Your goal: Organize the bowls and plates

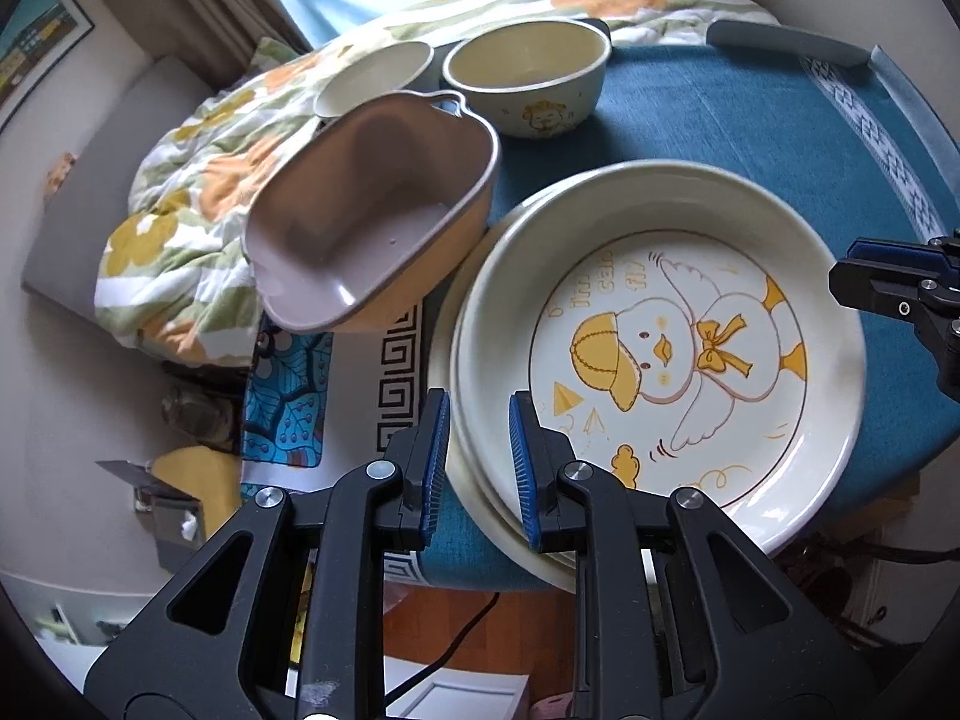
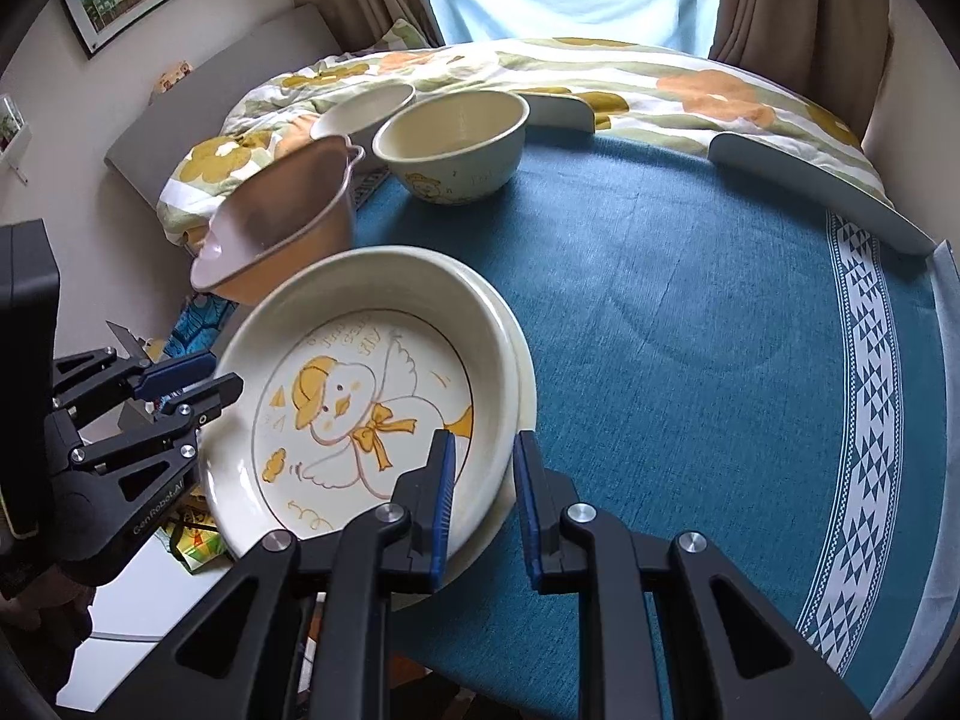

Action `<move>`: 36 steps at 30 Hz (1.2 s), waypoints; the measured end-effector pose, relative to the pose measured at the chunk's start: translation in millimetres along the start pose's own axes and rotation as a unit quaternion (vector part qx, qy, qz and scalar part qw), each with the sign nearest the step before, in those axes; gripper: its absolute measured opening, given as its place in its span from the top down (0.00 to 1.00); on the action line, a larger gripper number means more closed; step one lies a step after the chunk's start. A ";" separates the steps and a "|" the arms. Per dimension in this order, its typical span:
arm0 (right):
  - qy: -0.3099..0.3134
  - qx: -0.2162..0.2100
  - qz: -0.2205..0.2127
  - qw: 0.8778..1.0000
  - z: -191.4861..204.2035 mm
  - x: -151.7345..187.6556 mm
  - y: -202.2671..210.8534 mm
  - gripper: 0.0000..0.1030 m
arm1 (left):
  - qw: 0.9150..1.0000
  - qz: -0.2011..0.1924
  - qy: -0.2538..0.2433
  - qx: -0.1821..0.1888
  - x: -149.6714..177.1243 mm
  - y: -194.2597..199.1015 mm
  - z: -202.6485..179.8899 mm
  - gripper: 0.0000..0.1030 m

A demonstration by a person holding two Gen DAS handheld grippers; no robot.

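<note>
Gripping opposite rims, both the left gripper and right gripper are closed on the duck plate, lower centre, atop the plate stack. Uneven lifting could slide it against the tilted pink bowl, upper left.

Under the duck plate I see only rim edges of lower plates; the small bowl sits half-hidden behind the tan dish.
</note>
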State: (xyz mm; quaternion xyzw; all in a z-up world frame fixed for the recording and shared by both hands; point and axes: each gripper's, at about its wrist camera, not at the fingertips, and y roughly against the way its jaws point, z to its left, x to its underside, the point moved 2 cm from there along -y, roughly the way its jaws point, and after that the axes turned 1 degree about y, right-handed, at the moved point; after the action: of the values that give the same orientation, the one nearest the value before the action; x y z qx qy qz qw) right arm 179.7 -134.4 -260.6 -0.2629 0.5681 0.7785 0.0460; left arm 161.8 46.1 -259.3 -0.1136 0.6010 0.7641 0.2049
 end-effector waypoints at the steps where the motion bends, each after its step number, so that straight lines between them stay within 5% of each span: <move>1: -0.002 -0.007 -0.006 1.000 -0.4 -3.9 6.7 0.82 | 1.000 -0.006 0.012 0.001 -2.2 8.3 4.8 0.78; 2: -0.002 -0.012 -0.012 1.000 -0.7 -8.6 13.9 0.82 | 1.000 -0.013 0.028 0.001 -5.3 17.8 11.7 0.72; 3: 0.001 -0.013 -0.020 1.000 -0.8 -14.1 22.1 0.81 | 0.999 -0.022 0.046 -0.001 -8.5 28.0 19.6 0.46; 4: 0.007 -0.013 -0.033 0.999 -0.1 -19.7 30.6 0.76 | 0.997 -0.035 0.064 -0.006 -11.4 39.1 28.1 0.09; 5: 0.015 -0.016 -0.049 0.999 0.7 -25.3 39.5 0.52 | 0.995 -0.053 0.082 -0.012 -13.9 50.6 36.0 0.00; 6: 0.022 -0.021 -0.065 0.997 1.5 -31.7 48.4 0.21 | 0.992 -0.078 0.098 -0.013 -16.2 63.2 44.2 0.00; 8: 0.031 -0.031 -0.092 0.995 3.5 -44.6 62.1 0.06 | 0.988 -0.091 0.122 -0.002 -22.5 76.0 59.1 0.00; 18: 0.113 -0.047 -0.023 0.992 48.4 -113.6 13.2 0.06 | 0.961 -0.027 0.266 0.073 -25.2 23.9 133.0 0.00; 26: 0.074 -0.097 0.061 0.991 63.9 -141.3 -80.8 0.06 | 0.940 0.030 0.310 0.136 -27.2 -50.6 150.7 0.01; 32: 0.083 -0.111 0.101 0.985 78.6 -147.3 -123.1 0.43 | 0.935 0.060 0.310 0.162 -36.1 -89.6 150.2 0.27; 35: 0.081 -0.112 0.112 0.984 77.8 -149.1 -135.1 0.58 | 0.934 0.067 0.306 0.170 -40.0 -100.8 150.6 0.48; 36: 0.082 -0.113 0.113 0.984 77.7 -149.5 -137.2 0.68 | 0.933 0.069 0.306 0.174 -40.7 -104.4 150.7 0.63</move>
State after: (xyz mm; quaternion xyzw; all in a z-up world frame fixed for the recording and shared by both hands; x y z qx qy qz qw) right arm 331.0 18.1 -292.9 -0.2634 0.5044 0.8137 -0.1186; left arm 256.0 204.6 -295.2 -0.2628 0.7643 0.5883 -0.0259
